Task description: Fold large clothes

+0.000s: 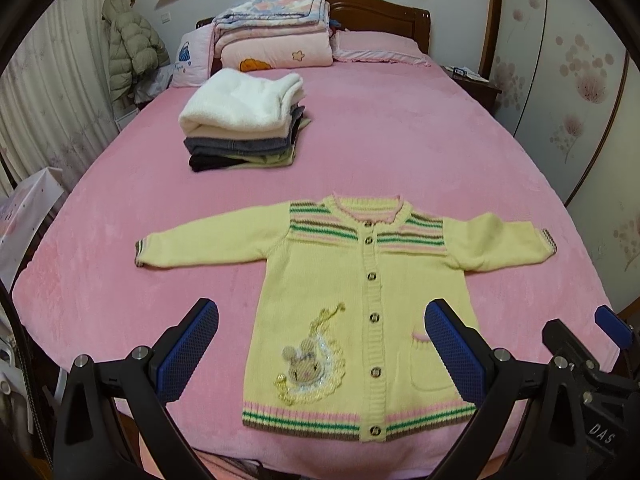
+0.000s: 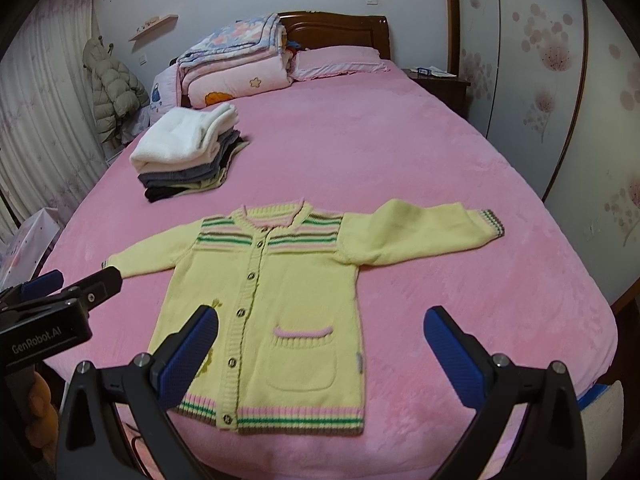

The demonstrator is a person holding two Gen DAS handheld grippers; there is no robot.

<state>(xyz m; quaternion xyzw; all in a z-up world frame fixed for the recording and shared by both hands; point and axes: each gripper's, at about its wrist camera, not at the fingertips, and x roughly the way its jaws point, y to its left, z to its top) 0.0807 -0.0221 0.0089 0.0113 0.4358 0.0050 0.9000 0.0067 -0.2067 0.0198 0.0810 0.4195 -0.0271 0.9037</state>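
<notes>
Yellow knit buttoned cardigan (image 1: pixel 352 312) lies flat, unfolded, near pink bed's (image 1: pixel 400 128) foot edge; folded clothes stack (image 1: pixel 244 120) done. Left gripper (image 1: pixel 322 354) and right gripper (image 2: pixel 322 356) both spread, empty.

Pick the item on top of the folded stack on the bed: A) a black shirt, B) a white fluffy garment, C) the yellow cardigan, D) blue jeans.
B: the white fluffy garment crowns the folded stack, with grey-blue and black pieces beneath it, while the yellow cardigan lies spread flat nearer the camera.
</notes>
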